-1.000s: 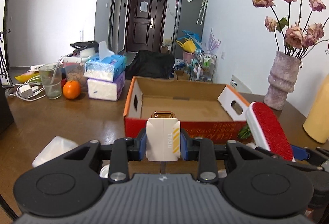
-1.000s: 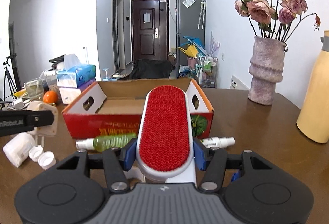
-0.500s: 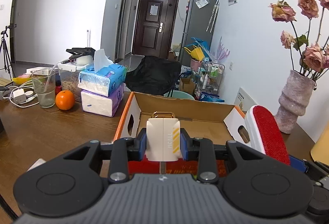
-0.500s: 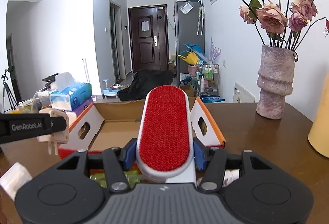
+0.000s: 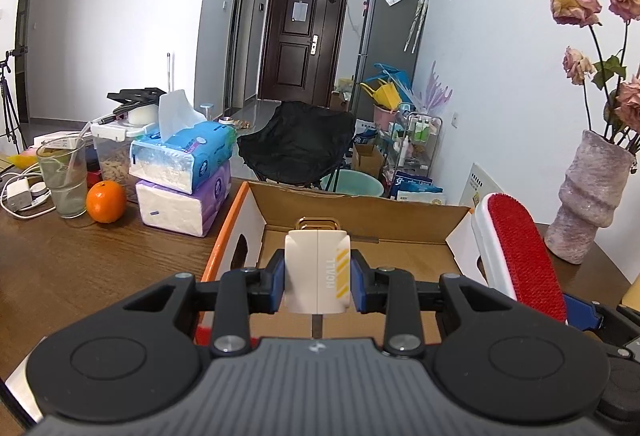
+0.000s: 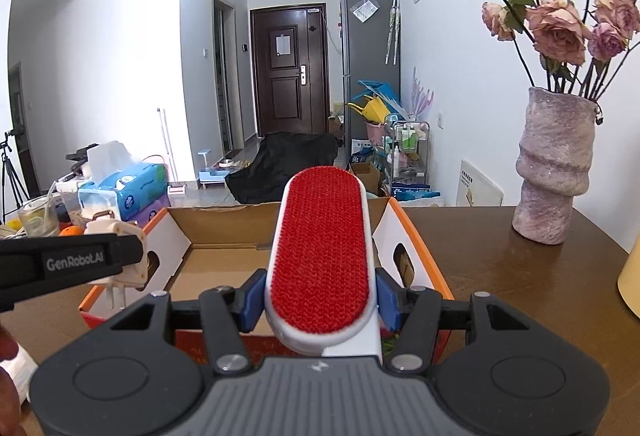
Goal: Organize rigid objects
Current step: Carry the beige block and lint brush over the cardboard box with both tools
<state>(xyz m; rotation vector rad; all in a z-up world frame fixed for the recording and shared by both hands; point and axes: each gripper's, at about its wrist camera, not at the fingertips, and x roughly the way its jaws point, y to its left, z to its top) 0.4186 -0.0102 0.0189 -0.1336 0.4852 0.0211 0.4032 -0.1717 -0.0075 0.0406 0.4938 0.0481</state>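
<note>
Clearly, "GenRobot.AI" marks left hand-held gripper [image 6: 132,256], charger [image 5: 318,278] reads "NCALL".

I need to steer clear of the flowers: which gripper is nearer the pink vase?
Right. The right gripper, shut on the red lint brush, is over the cardboard box's vase-side half. The left gripper, holding the white charger, is farther from the pink vase.

walls white | door [image 5: 298,45] dark – fridge [image 5: 386,47] grey | table [image 5: 80,268] brown wood
</note>
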